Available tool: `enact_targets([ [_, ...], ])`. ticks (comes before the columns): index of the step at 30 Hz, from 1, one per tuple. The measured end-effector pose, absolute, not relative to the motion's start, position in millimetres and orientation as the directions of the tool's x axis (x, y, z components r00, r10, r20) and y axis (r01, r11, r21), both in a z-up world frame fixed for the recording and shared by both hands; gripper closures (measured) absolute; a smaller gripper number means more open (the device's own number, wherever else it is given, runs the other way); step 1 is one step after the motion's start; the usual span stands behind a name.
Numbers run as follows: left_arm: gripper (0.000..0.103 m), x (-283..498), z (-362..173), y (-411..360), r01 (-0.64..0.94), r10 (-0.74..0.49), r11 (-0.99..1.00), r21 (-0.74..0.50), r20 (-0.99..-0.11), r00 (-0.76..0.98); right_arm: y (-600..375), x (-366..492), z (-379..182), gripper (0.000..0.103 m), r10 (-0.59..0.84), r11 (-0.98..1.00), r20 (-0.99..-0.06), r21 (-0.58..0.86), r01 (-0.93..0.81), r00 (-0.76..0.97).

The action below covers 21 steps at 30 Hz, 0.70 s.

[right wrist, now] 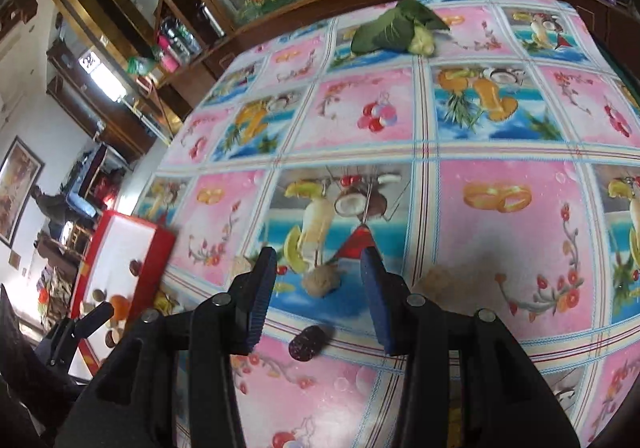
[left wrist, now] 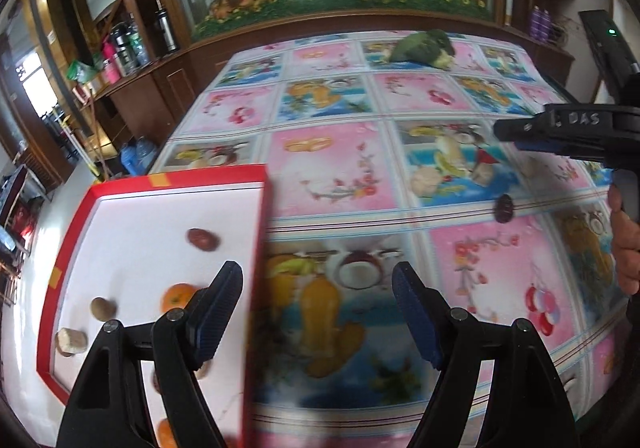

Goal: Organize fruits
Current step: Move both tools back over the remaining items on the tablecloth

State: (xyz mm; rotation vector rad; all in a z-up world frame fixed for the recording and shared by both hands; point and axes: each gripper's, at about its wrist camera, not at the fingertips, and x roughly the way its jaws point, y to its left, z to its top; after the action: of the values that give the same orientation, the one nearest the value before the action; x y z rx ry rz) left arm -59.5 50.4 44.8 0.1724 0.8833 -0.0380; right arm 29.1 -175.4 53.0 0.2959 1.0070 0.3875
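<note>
- Left wrist view: the left gripper [left wrist: 318,312] hung above a table [left wrist: 472,248] covered in a fruit-print cloth, its jaws wide apart and holding nothing.
- A red box [left wrist: 260,232] with a white floor sat at the table's left edge, partly under the gripper's left finger.
- Inside the box lay a dark red fruit [left wrist: 203,239], an orange [left wrist: 179,295], a small brown fruit [left wrist: 102,307] and a pale chunk [left wrist: 71,341]; more pieces lay half hidden behind the finger.
- A dark plum [left wrist: 504,208] lay on the cloth, well to the right of the box.
- The right gripper [left wrist: 560,128] reached in from the right, above and beyond the plum; from this side I cannot tell how its jaws stood. A hand [left wrist: 624,248] showed at the frame's edge.
- A leafy green vegetable [left wrist: 424,46] lay at the table's far edge.
- Right wrist view: the right gripper [right wrist: 318,300] hovered over the table [right wrist: 500,136], jaws apart and empty.
- The plum [right wrist: 308,342] lay on the cloth just below the gap between the fingers, nearer the left one.
- A rough tan lump [right wrist: 322,282] lay just beyond the plum.
- The box [right wrist: 158,244] stood far left of the plum, with the left gripper [right wrist: 94,314] over it.
- The vegetable [right wrist: 396,32] lay at the far edge.
</note>
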Motion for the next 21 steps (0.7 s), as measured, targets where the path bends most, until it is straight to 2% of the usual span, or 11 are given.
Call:
enact_targets([
  [8, 0.026, -62.3, 36.2, 28.4, 0.154, 0.005, 0.98, 0.127, -0.788, 0.615, -153.3, 28.7, 38.5, 0.057, 0.397, 0.917, -0.807, 0.329, -0.225, 0.437],
  [11, 0.026, -63.9, 36.0, 26.9, 0.159, 0.001, 0.979, 0.126, -0.788, 0.616, -145.3, 28.8, 32.5, 0.058, 0.326, 0.942, -0.831, 0.249, -0.224, 0.451],
  [13, 0.026, -64.1, 35.4, 26.4, 0.161, -0.003, 0.979, 0.122, -0.789, 0.615, -139.0, 27.2, 30.0, 0.06, 0.29, 0.952, -0.837, 0.204, -0.228, 0.465],
  [17, 0.026, -64.4, 34.3, 23.1, 0.168, -0.007, 0.978, 0.121, -0.79, 0.613, -123.3, 21.4, 28.4, 0.077, 0.186, 0.967, -0.839, 0.063, -0.248, 0.511],
  [21, 0.026, -59.9, 33.5, 16.9, 0.186, -0.026, 0.977, 0.109, -0.797, 0.603, -125.3, 21.9, 29.1, 0.077, 0.182, 0.966, -0.836, 0.055, -0.251, 0.517],
])
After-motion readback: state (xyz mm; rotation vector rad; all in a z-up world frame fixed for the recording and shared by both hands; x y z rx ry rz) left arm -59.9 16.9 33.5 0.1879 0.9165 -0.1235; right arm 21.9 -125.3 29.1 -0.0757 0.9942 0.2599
